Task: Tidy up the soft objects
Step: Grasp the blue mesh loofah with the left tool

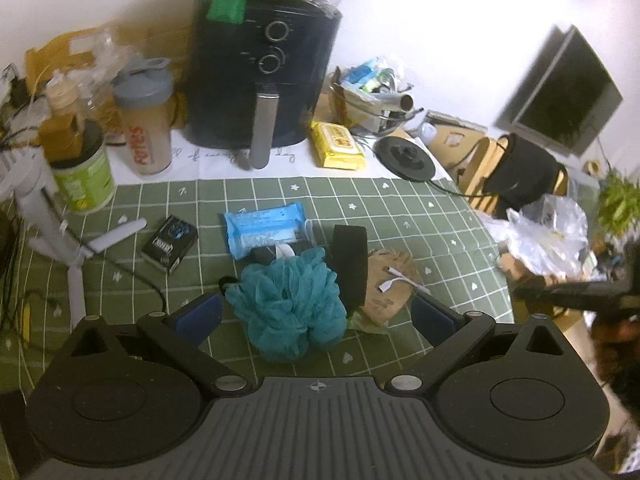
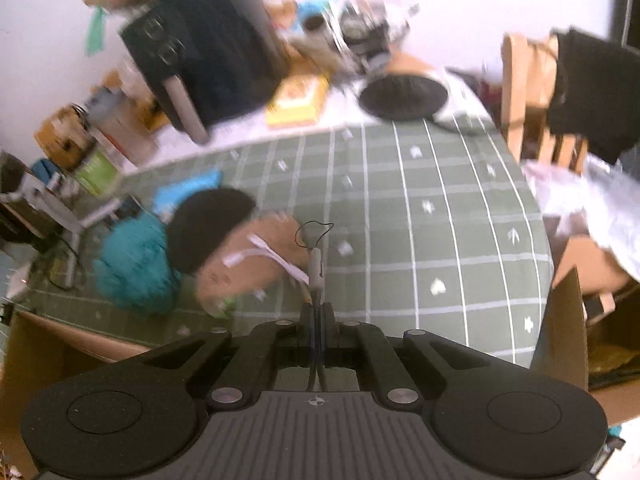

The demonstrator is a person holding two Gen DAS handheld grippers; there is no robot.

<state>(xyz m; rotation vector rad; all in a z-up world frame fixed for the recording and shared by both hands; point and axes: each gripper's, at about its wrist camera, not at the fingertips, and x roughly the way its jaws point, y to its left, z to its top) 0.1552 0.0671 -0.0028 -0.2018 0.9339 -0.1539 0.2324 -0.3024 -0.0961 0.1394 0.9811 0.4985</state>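
Soft objects grouped mid-table on green checked cloth (image 1: 400, 216): teal mesh loofah (image 1: 288, 304), black fabric piece (image 1: 352, 264) leaning across it, tan cloth pouch (image 1: 390, 280) touching both, white cable (image 1: 400, 278) draped over pouch. Blue wipes packet (image 1: 266, 232) just behind loofah.

Left gripper (image 1: 316, 312): jaws wide, blue pads flanking loofah and pouch, touching neither as far as visible.

Right gripper (image 2: 316, 312): jaws closed on thin grey cord-like item (image 2: 316, 268), its loop end projecting forward beside pouch (image 2: 248, 264); view motion-blurred, identity of item uncertain. Cardboard box (image 2: 568, 320) open at table edge, right.

Risks, as judged: wide left closure gathering loofah, fabric and pouch together, dragging white cable along; slack cord in right jaws slipping or snagging pouch; blur suggesting fast travel, hence poor placement near box rim.
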